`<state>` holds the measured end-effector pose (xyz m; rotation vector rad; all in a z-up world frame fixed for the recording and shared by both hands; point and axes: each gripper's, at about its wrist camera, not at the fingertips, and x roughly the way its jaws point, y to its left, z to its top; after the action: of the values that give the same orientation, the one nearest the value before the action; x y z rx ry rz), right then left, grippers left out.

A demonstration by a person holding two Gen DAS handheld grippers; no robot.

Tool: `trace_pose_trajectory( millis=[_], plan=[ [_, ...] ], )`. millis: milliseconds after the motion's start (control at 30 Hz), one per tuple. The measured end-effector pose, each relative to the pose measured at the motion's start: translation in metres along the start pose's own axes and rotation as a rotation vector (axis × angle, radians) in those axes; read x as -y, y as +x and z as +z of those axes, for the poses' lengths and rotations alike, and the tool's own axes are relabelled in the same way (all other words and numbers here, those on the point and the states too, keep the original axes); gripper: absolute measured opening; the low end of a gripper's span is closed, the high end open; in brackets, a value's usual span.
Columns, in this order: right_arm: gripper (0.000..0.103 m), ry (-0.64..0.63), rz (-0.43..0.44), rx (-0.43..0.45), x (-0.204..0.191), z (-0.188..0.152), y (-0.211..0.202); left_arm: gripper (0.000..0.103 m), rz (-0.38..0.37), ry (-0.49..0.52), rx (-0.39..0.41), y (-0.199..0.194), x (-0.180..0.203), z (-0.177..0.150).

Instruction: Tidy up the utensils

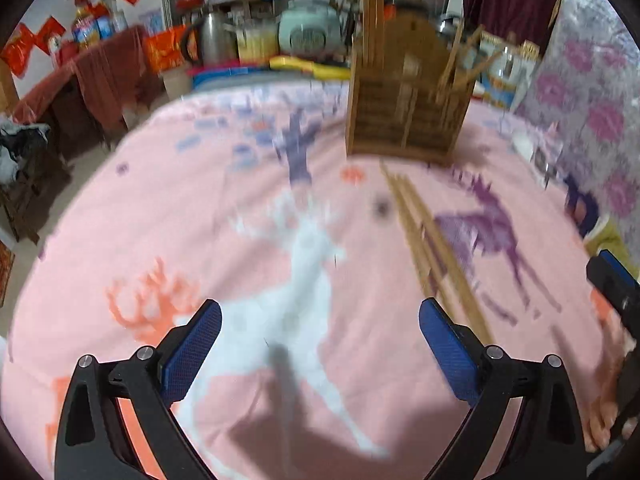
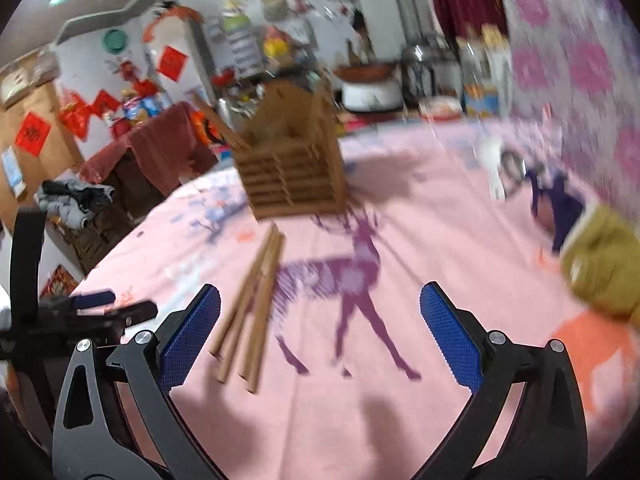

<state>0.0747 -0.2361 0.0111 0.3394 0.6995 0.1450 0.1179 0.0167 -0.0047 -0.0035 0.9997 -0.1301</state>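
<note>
A bundle of wooden chopsticks [image 1: 432, 248] lies on the pink deer-print cloth [image 1: 200, 220], running from near the wooden slatted utensil holder [image 1: 404, 108] toward my left gripper's right finger. Several sticks stand in the holder. My left gripper [image 1: 320, 344] is open over the white deer, with nothing between its blue pads. In the right wrist view the chopsticks [image 2: 252, 308] lie just ahead of the left pad of my right gripper [image 2: 320, 332], which is open and empty. The holder [image 2: 292, 160] stands beyond them. Both views are blurred.
A white spoon and a metal utensil [image 2: 500, 168] lie on the cloth at the right, near a mustard-yellow cloth [image 2: 604, 260]. The other gripper [image 2: 96, 312] shows at the left edge. Cluttered tables with pots, a kettle [image 1: 212, 36] and bottles stand behind.
</note>
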Motion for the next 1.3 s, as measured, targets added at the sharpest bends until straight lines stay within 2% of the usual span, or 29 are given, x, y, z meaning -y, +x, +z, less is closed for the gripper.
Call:
trace_pose_trajectory(
  millis=[67, 167, 300, 600, 867, 1100, 1200, 1300],
  plan=[
    [0.097, 0.071, 0.029, -0.043, 0.014, -0.001, 0.008, 0.097, -0.011, 0.009, -0.039, 0.012, 0.002, -0.005],
    [0.097, 0.142, 0.048, -0.047, 0.027, -0.002, 0.011, 0.097, -0.048, 0.028, -0.070, 0.019, 0.007, -0.009],
    [0.097, 0.147, 0.035, -0.057, 0.027, -0.004, 0.012, 0.097, -0.092, 0.052, -0.088, 0.020, 0.015, -0.011],
    [0.097, 0.130, 0.006, -0.046, 0.026, -0.003, 0.010, 0.097, -0.095, 0.092, -0.150, 0.042, 0.036, -0.003],
    [0.097, 0.132, 0.006, -0.053, 0.028, -0.003, 0.011, 0.097, -0.012, 0.103, -0.164, 0.062, 0.041, 0.012],
    [0.097, 0.141, 0.000, -0.059, 0.029, -0.004, 0.014, 0.097, 0.075, -0.045, -0.148, 0.072, 0.000, 0.029],
    [0.097, 0.138, -0.001, -0.061, 0.029, -0.004, 0.014, 0.087, 0.057, -0.060, -0.124, 0.066, -0.007, 0.029],
    [0.097, 0.122, -0.016, -0.059, 0.028, -0.004, 0.015, 0.064, 0.050, 0.002, -0.104, 0.062, 0.006, 0.028]
  ],
)
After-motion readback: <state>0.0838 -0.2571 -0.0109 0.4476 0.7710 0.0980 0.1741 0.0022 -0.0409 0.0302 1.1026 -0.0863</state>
